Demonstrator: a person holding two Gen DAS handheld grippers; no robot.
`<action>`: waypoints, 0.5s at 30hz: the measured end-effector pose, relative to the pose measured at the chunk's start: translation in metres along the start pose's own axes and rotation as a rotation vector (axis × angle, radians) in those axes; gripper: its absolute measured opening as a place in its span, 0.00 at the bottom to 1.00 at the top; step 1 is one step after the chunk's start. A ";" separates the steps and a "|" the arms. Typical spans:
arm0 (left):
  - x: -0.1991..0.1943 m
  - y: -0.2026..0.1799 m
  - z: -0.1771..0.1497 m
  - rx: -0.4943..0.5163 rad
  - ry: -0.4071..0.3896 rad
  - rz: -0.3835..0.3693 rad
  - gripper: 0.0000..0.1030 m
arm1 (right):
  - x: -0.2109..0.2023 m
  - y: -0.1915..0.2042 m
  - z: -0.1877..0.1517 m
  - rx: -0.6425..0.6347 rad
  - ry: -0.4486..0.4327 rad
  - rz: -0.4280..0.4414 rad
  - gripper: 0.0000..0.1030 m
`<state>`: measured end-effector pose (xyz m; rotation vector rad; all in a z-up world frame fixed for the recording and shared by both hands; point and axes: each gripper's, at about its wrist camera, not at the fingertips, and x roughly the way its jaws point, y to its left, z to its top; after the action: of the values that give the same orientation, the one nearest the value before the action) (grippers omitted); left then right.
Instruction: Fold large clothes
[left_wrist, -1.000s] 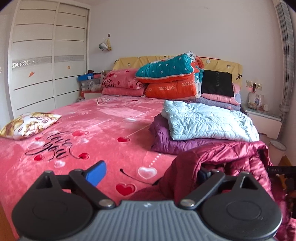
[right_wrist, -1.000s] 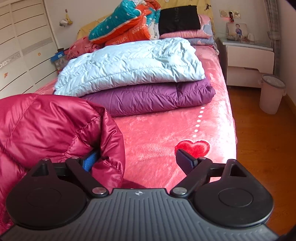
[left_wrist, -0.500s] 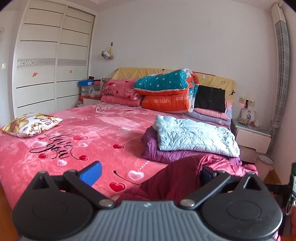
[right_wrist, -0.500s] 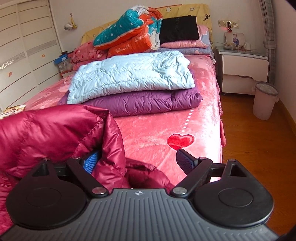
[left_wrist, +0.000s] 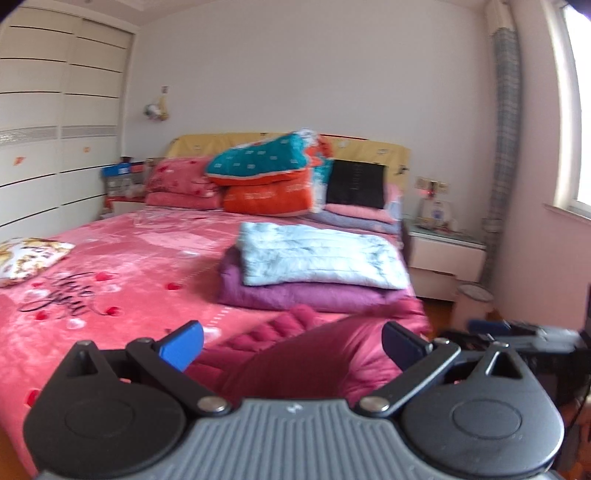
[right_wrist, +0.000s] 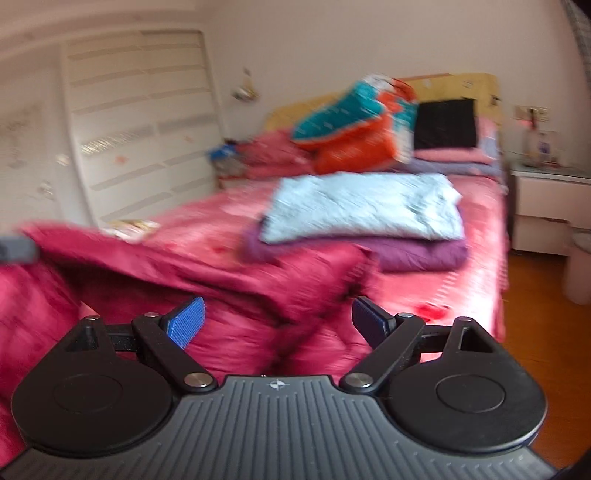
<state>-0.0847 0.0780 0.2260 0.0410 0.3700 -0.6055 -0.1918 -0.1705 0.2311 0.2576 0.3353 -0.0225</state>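
Note:
A maroon puffer jacket (left_wrist: 314, 358) lies rumpled on the near edge of the pink bed (left_wrist: 122, 280). My left gripper (left_wrist: 291, 347) hovers just in front of it, open wide, its blue pads (left_wrist: 181, 347) clear of the cloth. In the right wrist view, which is motion-blurred, the same jacket (right_wrist: 221, 269) spreads across the bed ahead of my right gripper (right_wrist: 279, 325), which is also open with nothing pinched. The right gripper (left_wrist: 517, 332) shows at the right edge of the left wrist view. Farther up the bed, a folded pale blue jacket (left_wrist: 317, 258) rests on a folded purple one (left_wrist: 295, 295).
Pillows and a teal-and-orange quilt (left_wrist: 269, 173) are piled at the headboard. A small patterned cushion (left_wrist: 26, 258) lies at the bed's left edge. A white nightstand (left_wrist: 443, 262) and a bin (right_wrist: 580, 266) stand right of the bed on wooden floor. A white wardrobe (left_wrist: 55, 147) lines the left wall.
Both grippers pulled back and rose away from the bed. The jacket folds that covered one finger of each gripper have slipped off, and the jacket now lies flatter on the bed.

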 end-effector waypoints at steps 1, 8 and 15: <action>-0.001 -0.007 -0.002 0.007 0.004 -0.022 0.99 | -0.006 0.004 0.003 -0.002 -0.019 0.022 1.00; -0.009 -0.035 -0.018 0.041 0.036 -0.106 0.99 | -0.014 0.017 -0.006 -0.123 0.016 0.067 1.00; -0.020 -0.045 -0.014 0.017 0.013 -0.138 0.99 | -0.012 -0.016 -0.029 -0.048 0.107 -0.057 1.00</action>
<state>-0.1295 0.0541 0.2228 0.0362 0.3825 -0.7451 -0.2137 -0.1787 0.2047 0.2026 0.4490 -0.0567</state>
